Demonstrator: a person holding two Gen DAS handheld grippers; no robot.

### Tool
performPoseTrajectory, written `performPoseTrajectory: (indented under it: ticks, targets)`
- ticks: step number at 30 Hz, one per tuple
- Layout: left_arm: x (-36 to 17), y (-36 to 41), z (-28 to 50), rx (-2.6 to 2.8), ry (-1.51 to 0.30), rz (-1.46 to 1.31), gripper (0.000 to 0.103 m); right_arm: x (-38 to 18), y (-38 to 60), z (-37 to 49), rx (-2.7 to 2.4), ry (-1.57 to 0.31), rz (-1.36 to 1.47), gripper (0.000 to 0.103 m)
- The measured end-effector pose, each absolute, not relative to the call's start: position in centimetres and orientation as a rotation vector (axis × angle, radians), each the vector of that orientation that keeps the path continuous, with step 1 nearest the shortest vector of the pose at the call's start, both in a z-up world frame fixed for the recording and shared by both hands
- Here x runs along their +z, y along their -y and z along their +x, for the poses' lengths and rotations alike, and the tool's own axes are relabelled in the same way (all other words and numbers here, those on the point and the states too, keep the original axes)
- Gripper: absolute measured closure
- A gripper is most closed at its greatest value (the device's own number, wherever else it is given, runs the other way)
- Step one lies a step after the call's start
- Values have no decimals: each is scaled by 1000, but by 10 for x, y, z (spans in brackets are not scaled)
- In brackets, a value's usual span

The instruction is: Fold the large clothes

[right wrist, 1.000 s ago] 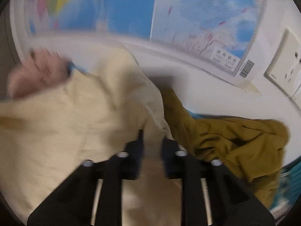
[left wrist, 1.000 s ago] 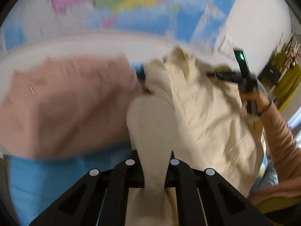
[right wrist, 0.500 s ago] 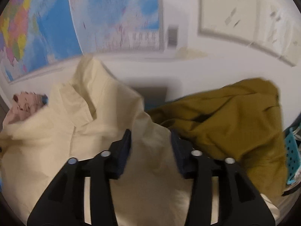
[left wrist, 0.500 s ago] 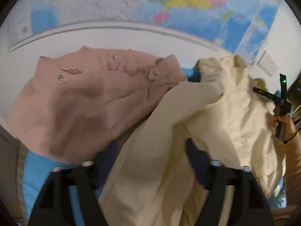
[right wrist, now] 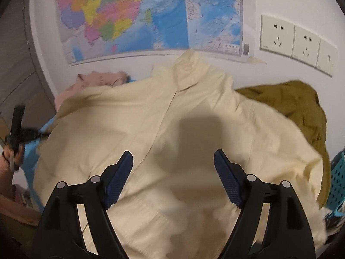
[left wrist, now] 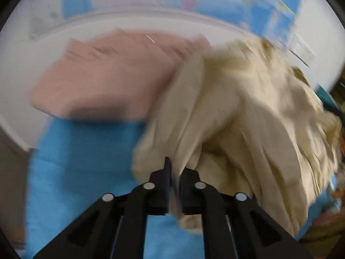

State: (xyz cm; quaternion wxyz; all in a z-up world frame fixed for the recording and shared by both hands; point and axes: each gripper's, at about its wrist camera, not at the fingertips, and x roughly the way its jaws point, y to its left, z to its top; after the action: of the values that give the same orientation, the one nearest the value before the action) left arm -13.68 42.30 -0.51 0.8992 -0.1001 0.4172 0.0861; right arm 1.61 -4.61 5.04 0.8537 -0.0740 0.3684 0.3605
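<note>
1. The left hand-held gripper (left wrist: 172, 172) is clenched on a fold of the big cream cloth shirt (left wrist: 248, 112).
2. The right hand-held gripper (right wrist: 172, 164) hangs above the shirt. Its jaws are opening wide, and nothing is pinched between them.
3. The shirt lies spread on the blue cloth-covered bench (left wrist: 86, 161), collar toward the wall.
4. A pink cloth garment (left wrist: 112, 82) lies on one side of it, an olive-green one (right wrist: 297, 105) on the other.
5. A colourful paper map (right wrist: 129, 15) hangs on the wall.
</note>
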Motion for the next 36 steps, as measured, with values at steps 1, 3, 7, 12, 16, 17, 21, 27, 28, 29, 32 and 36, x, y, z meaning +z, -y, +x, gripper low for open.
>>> performPoseTrajectory:
  ticks: [1,3,7,12,16,17,21,27,28,29,32,36]
  targets:
    - [15,-429,-138,210,-817,-196,99,50,48,12,762,-770,-142,26]
    - [44,-433,-136,290,-785,-147,93,48,59,5,760,-762,-126,26]
    - [49,-404,-122,644,-815,225,22,44,81,-15,730,-748,-90,26]
    - [32,-383,-148,395,-822,59,22,30,122,-34,658,-774,-24,24]
    - [22,-370,-198,-3,-720,-203,14,15,164,-52,617,-822,63,20]
    - [14,-364,-205,-63,-723,-226,14,11,169,-56,627,-836,79,19]
    - [-28,-340,-219,-245,-799,-326,14,-13,177,-71,683,-924,84,17]
    - [-58,-298,-203,-401,-849,-404,8,-50,179,-67,714,-1005,142,32]
    - [-62,-294,-200,-411,-843,-409,9,-51,177,-66,742,-1003,158,43]
    - [-61,-290,-192,-392,-826,-404,19,-51,175,-65,771,-998,180,62]
    - [-59,-296,-178,-309,-849,-449,71,-37,175,-60,826,-962,255,79]
    - [-46,-324,-165,-273,-828,-617,81,-21,183,-46,826,-910,377,58]
